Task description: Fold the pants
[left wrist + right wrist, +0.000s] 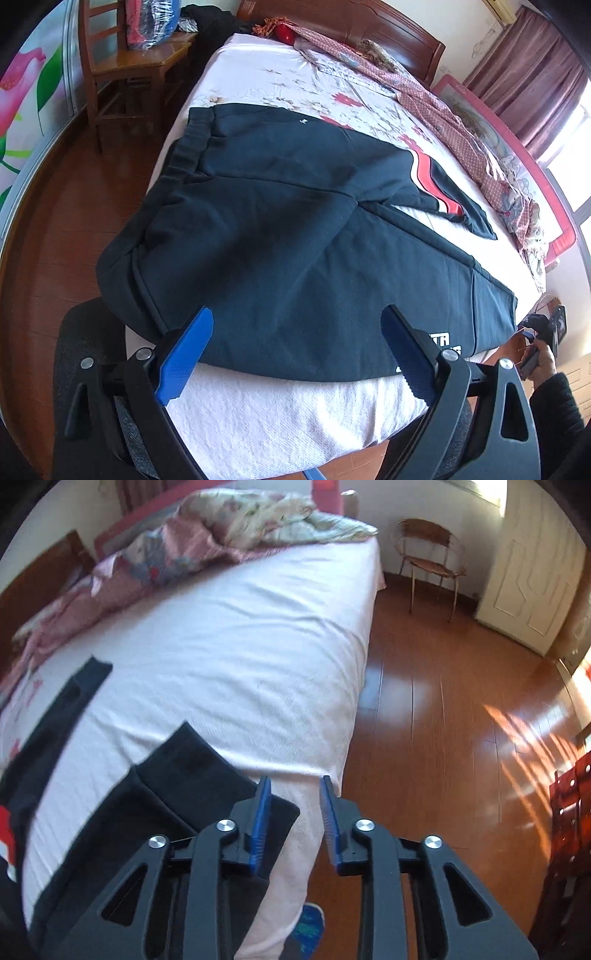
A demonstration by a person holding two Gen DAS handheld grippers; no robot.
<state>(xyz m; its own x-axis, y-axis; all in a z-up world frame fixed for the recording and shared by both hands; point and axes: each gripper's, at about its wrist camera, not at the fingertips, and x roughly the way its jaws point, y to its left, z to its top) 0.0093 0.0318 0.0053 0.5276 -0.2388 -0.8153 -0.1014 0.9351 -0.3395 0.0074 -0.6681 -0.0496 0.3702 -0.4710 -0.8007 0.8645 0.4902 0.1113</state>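
Left wrist view: the left hand-held gripper (297, 328) hovers open, empty, over dark pants (280, 236) spread ahead on the bed (258, 424); the right hand-held gripper (295, 790) gapes empty beside a pant leg.

Left gripper (297, 350) with black arms, triangle holes, round silver screws, flat blue fingers (184, 356) with bumpy pads, right gripper (295, 825) just the same, bare hand (543, 360) in a dark fuzzy sleeve (554, 406)

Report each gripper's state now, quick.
Left gripper: open wide, holding nothing, at the near edge of the pants.
Right gripper: open, narrower gap, holding nothing, beside the pant leg's hem.
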